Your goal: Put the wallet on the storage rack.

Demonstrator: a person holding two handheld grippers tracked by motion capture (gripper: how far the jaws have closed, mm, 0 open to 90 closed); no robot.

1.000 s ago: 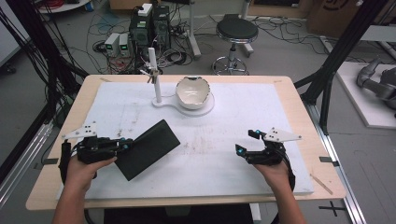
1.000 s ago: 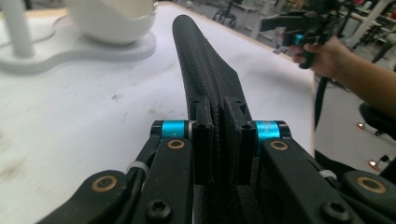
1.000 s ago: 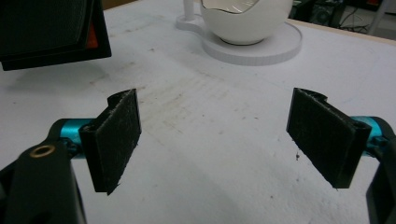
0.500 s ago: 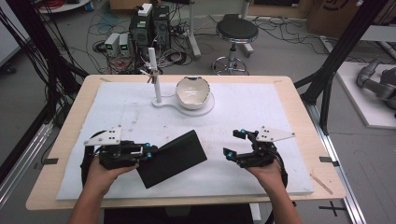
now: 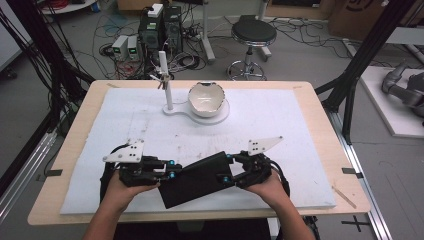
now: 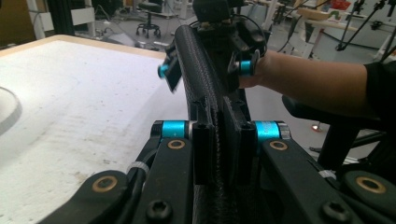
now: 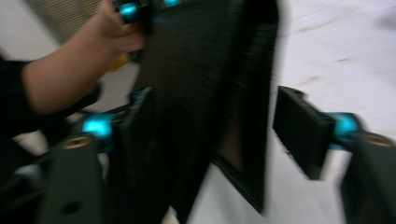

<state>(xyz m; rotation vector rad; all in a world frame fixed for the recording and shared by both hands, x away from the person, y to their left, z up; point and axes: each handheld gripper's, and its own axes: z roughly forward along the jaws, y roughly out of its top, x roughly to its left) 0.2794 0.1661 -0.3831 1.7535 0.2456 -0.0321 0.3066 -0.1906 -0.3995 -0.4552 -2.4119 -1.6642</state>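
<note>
Firmly clamped, the left gripper [image 5: 172, 169] pinches the left end of a flat black pouch [image 5: 197, 179], its jaws pressed together on the textured fabric, as the left gripper view shows with the pouch [image 6: 205, 98] standing on edge between them. At the right end, the right gripper [image 5: 226, 168] has its jaws around the pouch and they have just been closing; in the blurred right gripper view the pouch [image 7: 205, 93] lies against the left jaw, while a gap shows between it and the right one. The pouch sits between the two grippers, near the front edge of the worktop [image 5: 310, 105], tilted so that its right end lies farther than its left. Each gripper is held by a hand, left hand [image 5: 120, 192] and right hand [image 5: 267, 187], coming in from the near side. Far across the white mat [image 5: 275, 120] a white bowl [image 5: 206, 98] rests on a white base, just beside a slim upright post [image 5: 167, 92].
</note>
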